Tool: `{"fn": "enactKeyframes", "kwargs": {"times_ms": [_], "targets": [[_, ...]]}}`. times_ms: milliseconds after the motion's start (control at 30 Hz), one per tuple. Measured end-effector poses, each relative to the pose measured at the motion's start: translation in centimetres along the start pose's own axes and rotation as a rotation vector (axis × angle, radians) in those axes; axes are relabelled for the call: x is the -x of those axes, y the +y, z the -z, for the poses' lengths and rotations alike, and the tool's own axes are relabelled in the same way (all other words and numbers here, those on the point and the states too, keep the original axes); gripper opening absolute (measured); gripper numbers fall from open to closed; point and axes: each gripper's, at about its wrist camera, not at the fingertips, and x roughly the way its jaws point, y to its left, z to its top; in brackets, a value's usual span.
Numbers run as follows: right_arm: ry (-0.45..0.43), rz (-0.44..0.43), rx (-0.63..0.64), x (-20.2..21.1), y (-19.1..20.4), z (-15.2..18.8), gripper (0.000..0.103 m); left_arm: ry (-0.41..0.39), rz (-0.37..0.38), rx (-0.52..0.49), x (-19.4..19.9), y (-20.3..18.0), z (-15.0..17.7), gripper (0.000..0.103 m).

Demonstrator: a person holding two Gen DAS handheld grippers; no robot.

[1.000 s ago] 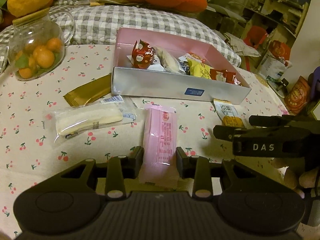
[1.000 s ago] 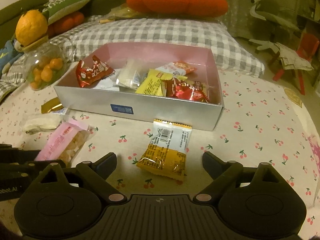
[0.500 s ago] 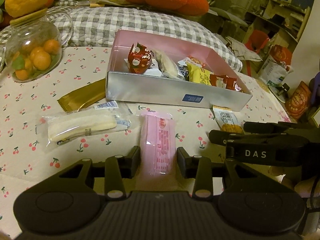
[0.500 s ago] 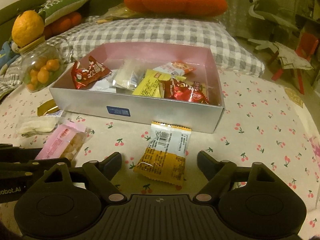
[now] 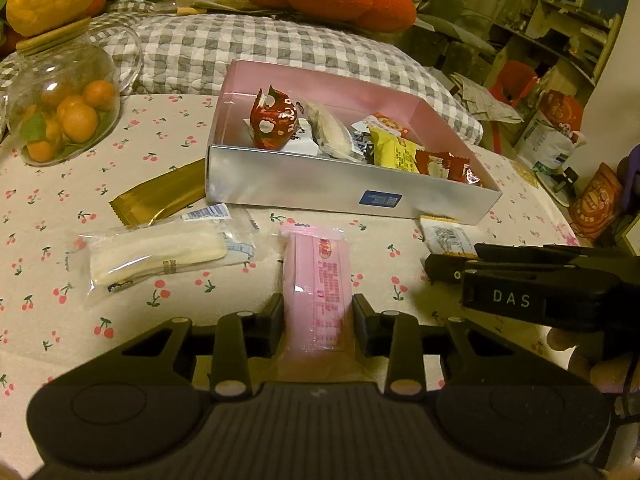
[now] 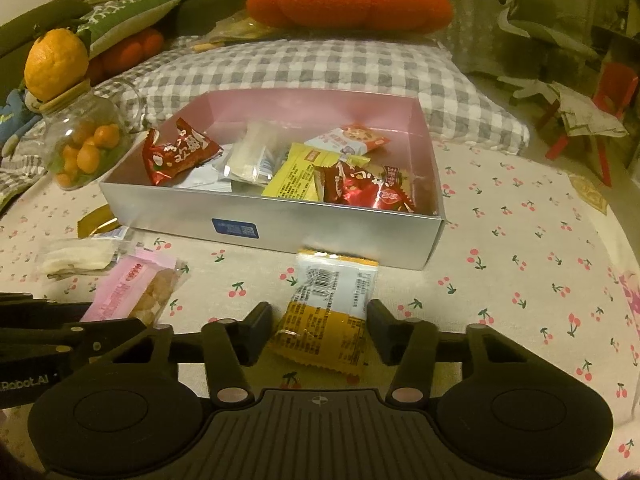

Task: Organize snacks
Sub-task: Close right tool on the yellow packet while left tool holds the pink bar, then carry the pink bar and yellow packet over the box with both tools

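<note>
My left gripper (image 5: pixel 318 312) is closing on a pink snack packet (image 5: pixel 316 264), its pads pressing the packet's near end on the cherry-print cloth. My right gripper (image 6: pixel 320 320) is closing around a yellow-and-white snack packet (image 6: pixel 332 292). That packet lies between the fingers (image 6: pixel 256 324), with a thin gap on its left side. Just beyond both packets stands a silver box with a pink inside (image 6: pixel 300 224), holding several wrapped snacks. In the left wrist view the right gripper (image 5: pixel 452 264) shows from the side, over the yellow packet (image 5: pixel 444 236).
A clear packet with a white bar (image 5: pixel 156 256) and a gold packet (image 5: pixel 160 196) lie left of the box. A glass jar of small oranges (image 5: pixel 64 112) stands at the far left. A checked pillow (image 5: pixel 280 52) lies behind the box.
The right gripper's fingers have drawn in from wide apart to beside the yellow packet. The left gripper still holds the pink packet; neither hand has moved.
</note>
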Motion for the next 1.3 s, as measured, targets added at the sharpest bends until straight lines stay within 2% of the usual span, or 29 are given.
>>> {"fn": "enactKeyframes", "kwargs": {"times_ms": [267, 467, 767, 1300], "targets": [[0.040, -0.025, -0.020, 0.6, -0.6, 0.0, 0.042, 0.019, 0.021, 0.002, 0.3, 0.0, -0.1, 0.030], [0.095, -0.029, -0.058, 0.9, -1.0, -0.4, 0.041, 0.043, 0.054, 0.052, 0.5, 0.4, -0.7, 0.030], [0.147, -0.096, -0.155, 1.6, -1.7, -0.9, 0.041, 0.044, 0.101, 0.090, 1.1, 0.4, -1.4, 0.030], [0.148, -0.215, -0.321, 3.7, -3.0, -2.3, 0.041, 0.045, 0.145, 0.165, 2.4, 1.0, -3.0, 0.030]]}}
